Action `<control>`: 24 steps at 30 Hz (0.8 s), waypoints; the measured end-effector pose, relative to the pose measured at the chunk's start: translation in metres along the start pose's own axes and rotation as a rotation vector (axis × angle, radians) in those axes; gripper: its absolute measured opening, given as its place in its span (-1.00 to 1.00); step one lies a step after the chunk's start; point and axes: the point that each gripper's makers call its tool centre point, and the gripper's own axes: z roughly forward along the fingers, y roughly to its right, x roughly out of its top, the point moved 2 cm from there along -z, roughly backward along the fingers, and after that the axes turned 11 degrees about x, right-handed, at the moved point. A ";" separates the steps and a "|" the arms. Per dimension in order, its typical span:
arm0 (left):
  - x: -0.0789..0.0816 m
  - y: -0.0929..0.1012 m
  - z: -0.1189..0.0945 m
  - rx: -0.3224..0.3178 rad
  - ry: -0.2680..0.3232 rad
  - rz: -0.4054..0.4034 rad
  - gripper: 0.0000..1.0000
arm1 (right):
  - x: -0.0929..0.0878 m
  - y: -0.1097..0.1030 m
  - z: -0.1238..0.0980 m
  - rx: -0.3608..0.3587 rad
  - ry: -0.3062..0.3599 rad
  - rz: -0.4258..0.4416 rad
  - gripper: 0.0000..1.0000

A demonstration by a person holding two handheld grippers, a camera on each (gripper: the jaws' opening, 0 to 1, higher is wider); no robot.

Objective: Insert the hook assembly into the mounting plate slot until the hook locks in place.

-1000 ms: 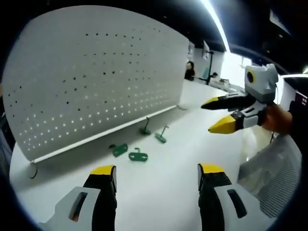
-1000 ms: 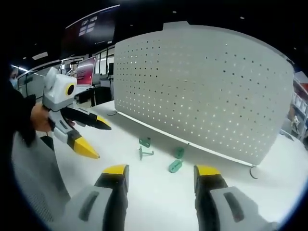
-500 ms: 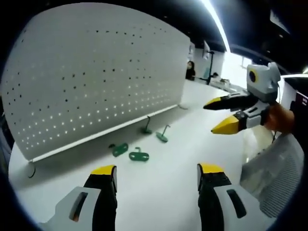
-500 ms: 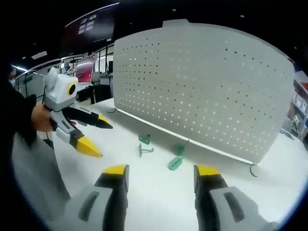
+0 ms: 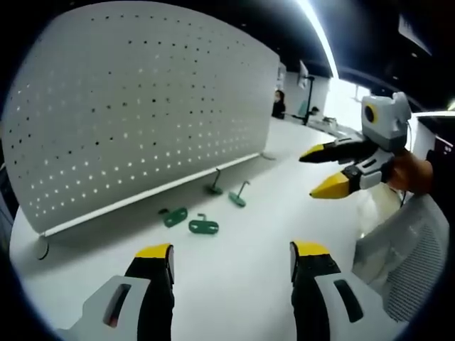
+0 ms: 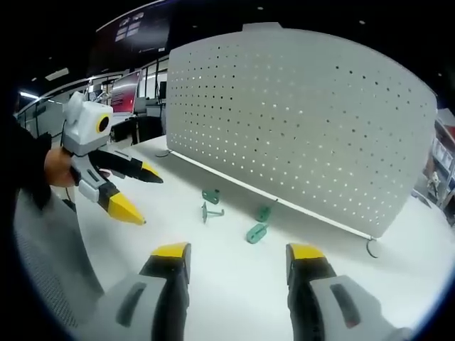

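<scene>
While the white table spreads below me, the upright pegboard stands behind four green hooks lying near its foot. My left gripper and right gripper hover with jaws wide, gripping nothing.

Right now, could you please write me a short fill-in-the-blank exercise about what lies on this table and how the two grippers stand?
1. The number of green hook pieces lying on the white table is ____.
2. All of them lie in front of the upright white ____ board.
3. The left gripper holds nothing and its jaws are ____.
4. The tips of the right gripper are coloured ____.

Missing words: four; perforated; open; yellow
</scene>
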 end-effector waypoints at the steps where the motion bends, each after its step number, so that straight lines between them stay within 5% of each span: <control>1: -0.001 0.001 0.001 -0.003 -0.004 0.003 0.34 | 0.000 0.000 0.000 -0.001 0.000 0.000 0.03; 24: -0.010 0.011 0.005 -0.049 -0.028 0.014 0.35 | 0.002 0.004 -0.005 -0.036 -0.001 -0.013 0.02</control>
